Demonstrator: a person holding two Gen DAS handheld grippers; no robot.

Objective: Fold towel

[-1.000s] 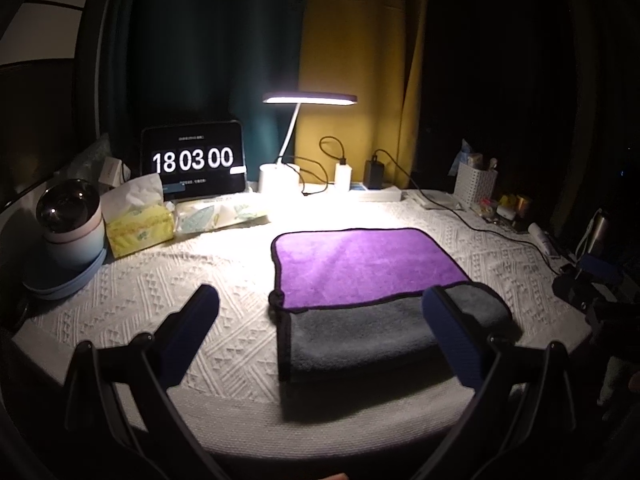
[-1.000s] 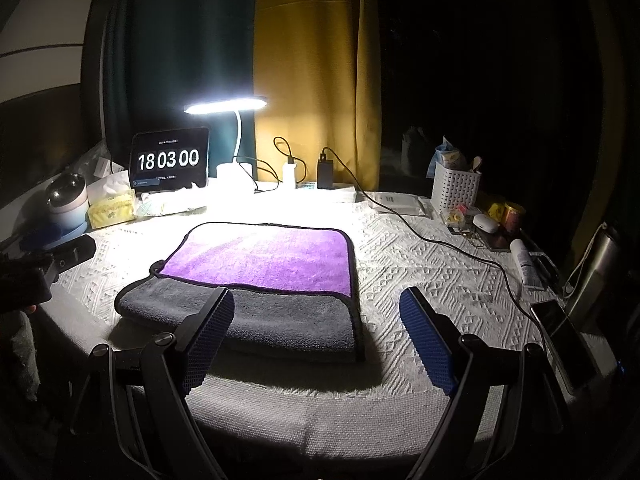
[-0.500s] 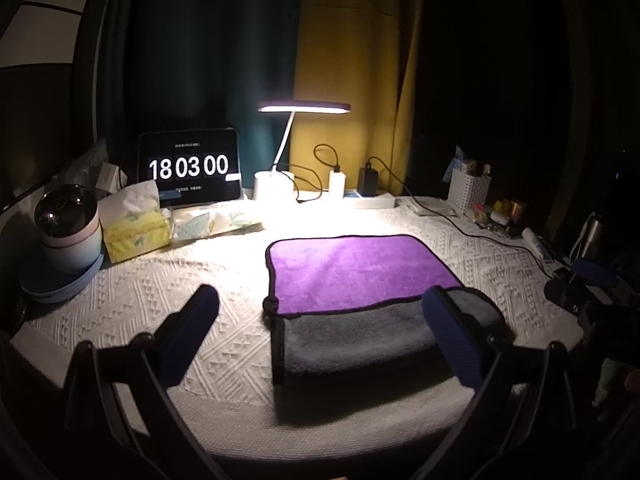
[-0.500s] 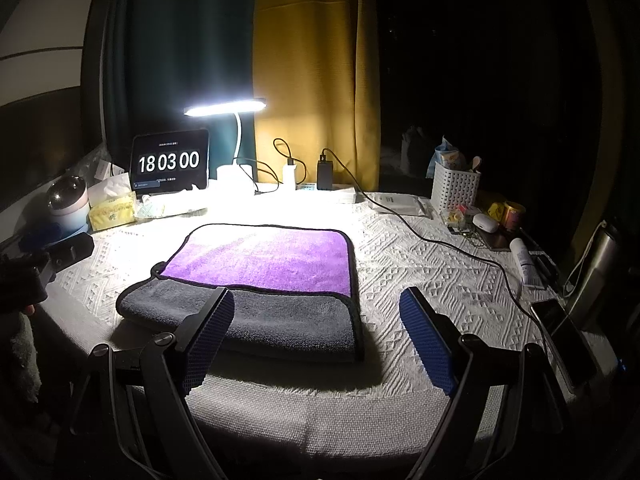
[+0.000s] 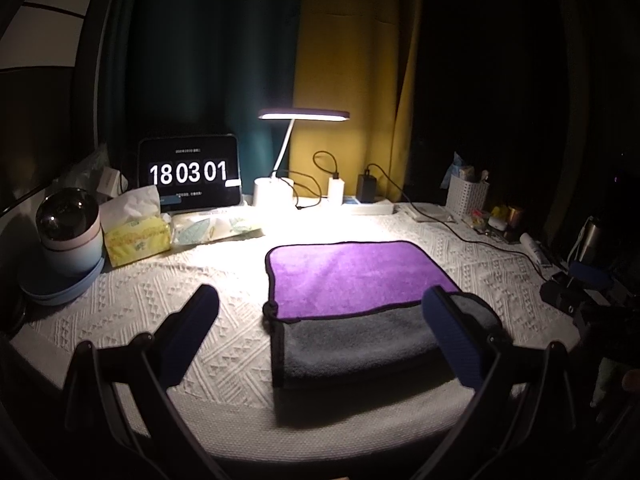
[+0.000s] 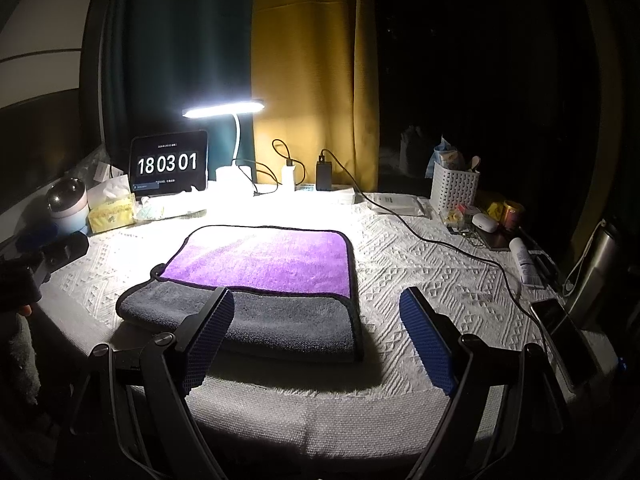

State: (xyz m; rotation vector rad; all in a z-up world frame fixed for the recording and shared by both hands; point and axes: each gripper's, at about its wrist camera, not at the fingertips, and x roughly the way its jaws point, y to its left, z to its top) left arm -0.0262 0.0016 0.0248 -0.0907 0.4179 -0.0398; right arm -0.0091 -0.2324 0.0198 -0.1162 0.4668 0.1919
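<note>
A purple towel [image 5: 352,276] with a grey reverse side lies flat on the white patterned tablecloth [image 5: 200,280]. Its near part is folded back, grey side up, over the purple. It also shows in the right wrist view [image 6: 260,260]. My left gripper [image 5: 320,320] is open and empty, above the table's near edge, with the towel's left edge between its fingers. My right gripper [image 6: 316,320] is open and empty, with the towel's right near corner between its fingers. Neither touches the towel.
At the back stand a lit desk lamp [image 5: 304,116], a tablet clock [image 5: 188,172], chargers with cables [image 6: 440,240] and a white basket [image 6: 454,188]. A tissue box [image 5: 136,236] and a round pot [image 5: 66,232] stand left. A phone [image 6: 568,336] and bottles lie right.
Both grippers drifted slightly; the towel has not moved. The clock has advanced one second.
</note>
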